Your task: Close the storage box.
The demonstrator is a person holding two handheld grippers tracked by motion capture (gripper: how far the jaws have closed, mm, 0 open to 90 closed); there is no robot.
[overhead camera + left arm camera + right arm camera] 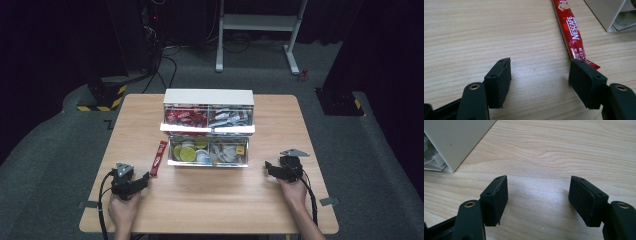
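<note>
High view, drawer organizer (208,96) holding sachets, both hand-held grippers wide, empty.

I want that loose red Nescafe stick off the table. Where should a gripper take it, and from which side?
Grip the red Nescafe stick across its narrow width near the middle, coming from above with the left gripper, which is open beside its near end. It lies flat on the table, so the jaws should straddle its long edges.
</note>
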